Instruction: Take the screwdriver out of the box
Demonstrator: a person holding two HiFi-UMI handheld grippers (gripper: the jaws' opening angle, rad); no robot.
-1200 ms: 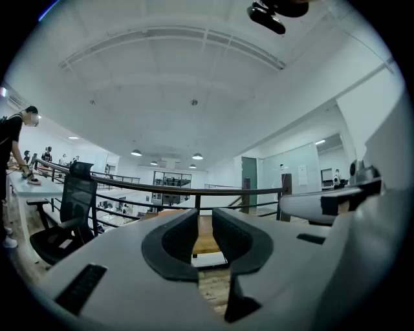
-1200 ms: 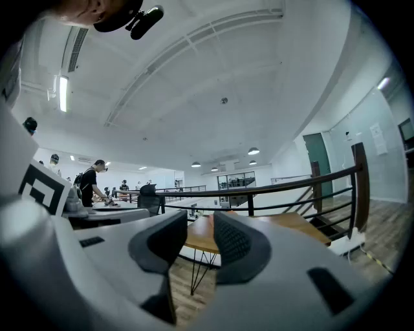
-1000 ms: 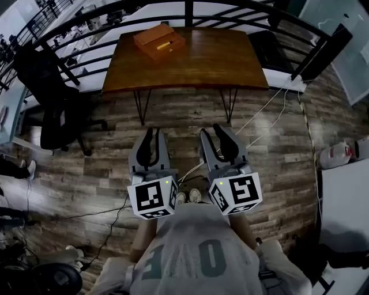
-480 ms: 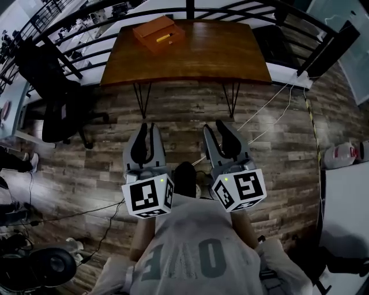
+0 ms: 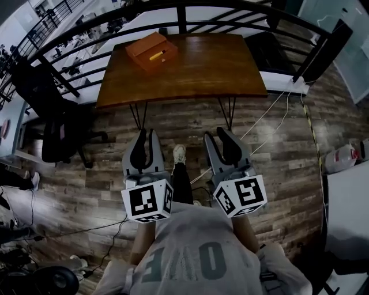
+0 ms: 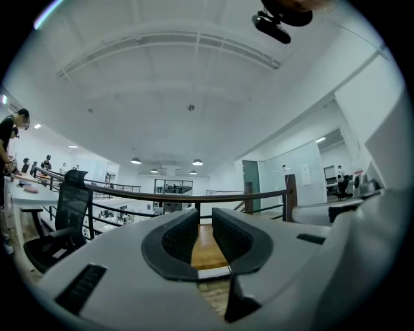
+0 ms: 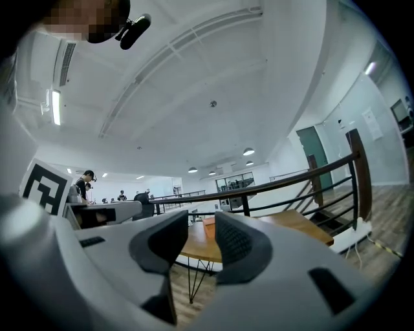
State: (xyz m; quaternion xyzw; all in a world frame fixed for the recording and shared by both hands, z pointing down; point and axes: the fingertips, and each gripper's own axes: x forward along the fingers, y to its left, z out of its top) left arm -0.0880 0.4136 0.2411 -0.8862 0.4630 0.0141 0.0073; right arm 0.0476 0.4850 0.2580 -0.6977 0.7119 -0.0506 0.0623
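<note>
As the person walks up, desk (image 5: pixel 196 69): it sits larger and nearer in the head view than a second ago. A shoe (image 5: pixel 180 153) now swings forward over the wood floor (image 5: pixel 277 144) between the two grippers. Judgement: this is the approach on foot, and the reach has not begun.
Box (image 5: pixel 141 49): orange, open at the top, on the far left part of the desk close to the railing (image 5: pixel 230 8). It keeps the same spot on the desk as in the earlier frames, and nothing touches it.
Left gripper (image 5: pixel 146 138): held level and aimed at the desk. Its own view shows the fingers (image 6: pixel 178 236) released, with a clear gap and only the desk top visible through it.
Right gripper (image 5: pixel 217 136): also level, just beside the left one. Its fingers (image 7: pixel 236 242) have drawn in a little over the last second but stand apart on nothing. A corner of the box shows far off through the gap.
Screwdriver (image 5: pixel 156 56): yellow handle, lying inside the box, not yet lifted.
Screwdriver vs fingers: well apart, with the near desk edge and most of the desk top still between them. It lies ahead and left of both grippers, nearer the left one's line. Judgement: more steps are needed before either can reach in.
</note>
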